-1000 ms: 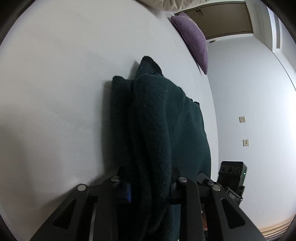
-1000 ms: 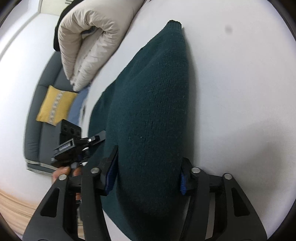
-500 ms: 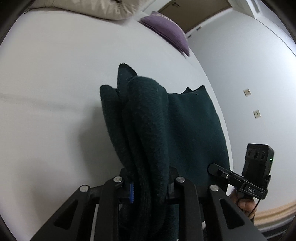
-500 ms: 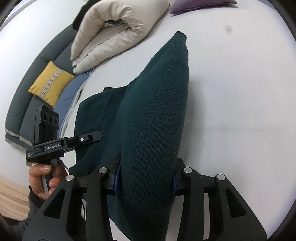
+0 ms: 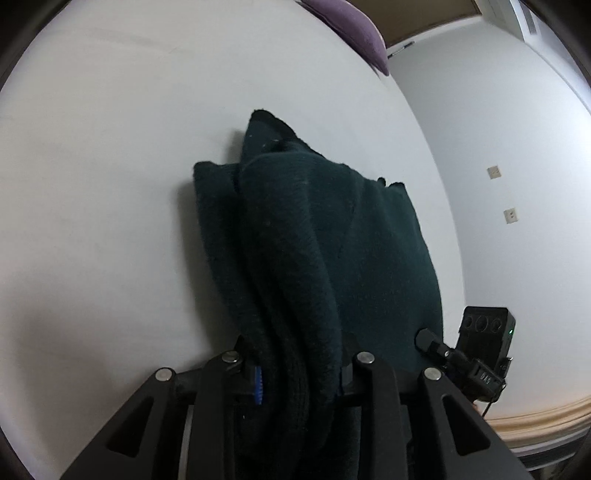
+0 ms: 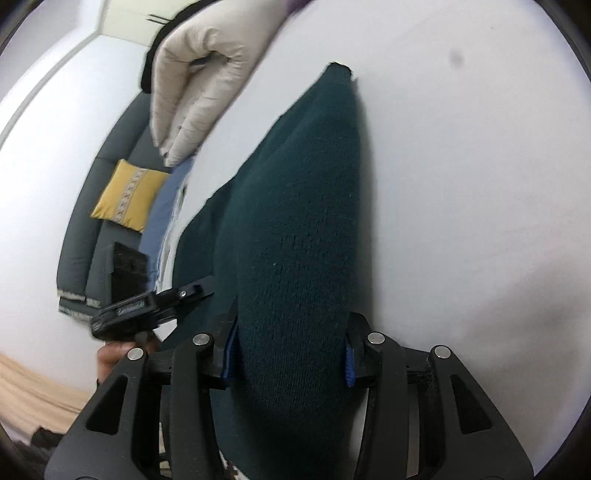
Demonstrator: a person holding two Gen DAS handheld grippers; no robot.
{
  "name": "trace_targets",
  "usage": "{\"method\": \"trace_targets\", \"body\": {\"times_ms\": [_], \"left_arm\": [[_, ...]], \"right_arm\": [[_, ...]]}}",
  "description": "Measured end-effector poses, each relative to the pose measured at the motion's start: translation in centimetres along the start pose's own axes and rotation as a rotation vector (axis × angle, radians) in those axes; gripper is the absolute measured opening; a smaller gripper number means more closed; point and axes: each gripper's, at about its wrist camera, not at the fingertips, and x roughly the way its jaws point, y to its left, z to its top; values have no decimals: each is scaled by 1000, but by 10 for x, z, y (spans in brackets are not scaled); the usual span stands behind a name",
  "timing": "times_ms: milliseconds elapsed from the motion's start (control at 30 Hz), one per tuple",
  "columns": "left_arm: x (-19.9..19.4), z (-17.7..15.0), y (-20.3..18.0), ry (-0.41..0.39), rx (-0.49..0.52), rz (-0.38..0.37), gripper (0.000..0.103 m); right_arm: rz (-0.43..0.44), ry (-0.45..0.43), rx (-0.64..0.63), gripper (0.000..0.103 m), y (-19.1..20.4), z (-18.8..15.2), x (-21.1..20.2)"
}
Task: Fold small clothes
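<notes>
Thick folds of the dark green knit garment [image 5: 303, 258] hide where each tool's pads meet the cloth. The left tool [image 5: 299, 373] is closed on a bunched edge, and the right tool [image 6: 291, 354] clamps another fold; the fuzzy garment drapes from both onto the white bed [image 5: 110, 184]. Only the right view shows the beige quilted duvet [image 6: 199, 74] and yellow cushion [image 6: 127, 195]; the left shows a purple pillow [image 5: 351, 26] at the bed's far edge.

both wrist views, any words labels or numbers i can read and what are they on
"DAS", uncertain because blurred: white print on the black right gripper body, seen in the left wrist view.
White print on the black left gripper body, right wrist view: too motion-blurred to read.
Dark green knit garment: no label showing.
Wall plates: no text.
</notes>
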Motion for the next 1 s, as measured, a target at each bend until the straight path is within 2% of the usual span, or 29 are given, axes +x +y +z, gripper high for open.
{"method": "trace_targets", "body": {"times_ms": [67, 167, 267, 333, 400, 467, 500, 600, 700, 800, 867, 933, 1000], "left_arm": [[-4, -1, 1, -6, 0, -2, 33], [-11, 4, -4, -38, -3, 35, 38], [-35, 4, -15, -117, 20, 141, 39], [-57, 0, -33, -197, 76, 201, 39], [-67, -1, -55, -250, 130, 199, 39], [-62, 3, -83, -273, 196, 173, 46], [-53, 8, -91, -266, 222, 171, 51], [-27, 22, -81, -218, 233, 196, 50], [6, 35, -63, -156, 180, 230, 46], [14, 35, -55, -159, 218, 222, 46], [11, 34, -51, -158, 232, 201, 46], [7, 35, -41, -166, 201, 143, 46], [3, 33, -35, -178, 174, 98, 46]], "right_arm": [[-26, 11, -17, 44, 5, -2, -4], [-71, 12, 2, 48, 11, 0, -16], [-114, -57, 8, 49, 7, 7, -51], [-137, -108, -6, 49, 18, 18, -65], [-97, -148, -25, 49, 29, 28, -79], [-22, -152, -48, 49, 39, 36, -83], [-5, -144, -56, 49, 45, 41, -78], [29, -97, -72, 49, 58, 53, -46], [-41, -63, -7, 47, 36, 64, -10], [-64, -119, 59, 47, 0, 73, -7], [-15, -151, 132, 47, -14, 76, -12], [-32, -181, 108, 48, -8, 69, -26], [-2, -180, 79, 49, 2, 56, -42]]}}
